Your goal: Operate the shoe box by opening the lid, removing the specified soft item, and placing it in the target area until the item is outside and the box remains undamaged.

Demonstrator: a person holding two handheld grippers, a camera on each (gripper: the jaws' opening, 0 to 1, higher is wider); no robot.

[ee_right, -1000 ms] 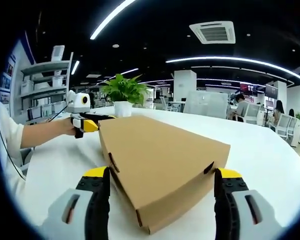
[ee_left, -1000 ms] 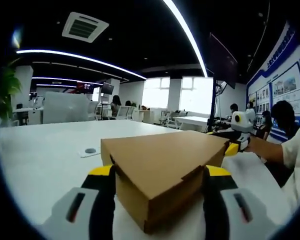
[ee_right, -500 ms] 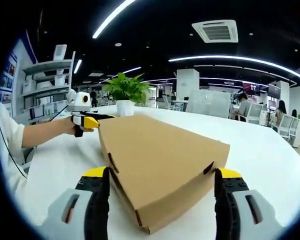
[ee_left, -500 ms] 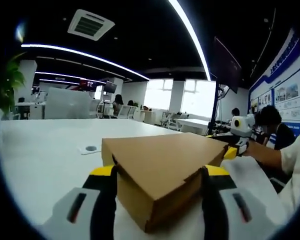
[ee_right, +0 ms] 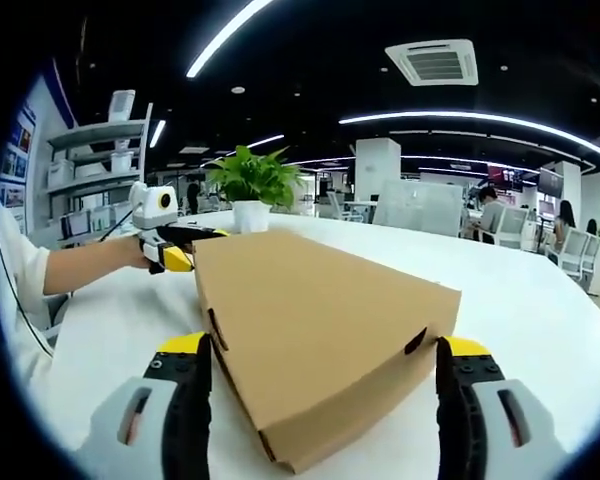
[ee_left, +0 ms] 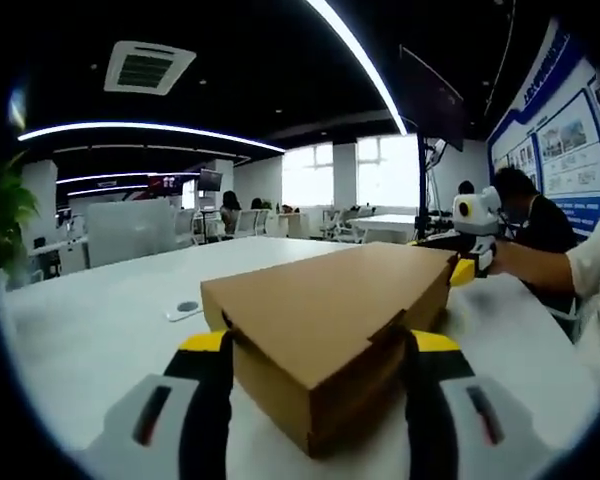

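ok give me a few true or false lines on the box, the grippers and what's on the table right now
1. The shoe box has its lid raised wide open. False: the lid lies closed on the box.
2. A corner of the box sits between the right gripper jaws, which stand apart. True.
3. A potted plant stands on the white table beyond the box. True.
4. A soft item lies on the table beside the box. False: no such item can be seen outside the box.
5. The left gripper jaws stand apart on either side of a box corner. True.
6. The table is dark wood. False: it is white.
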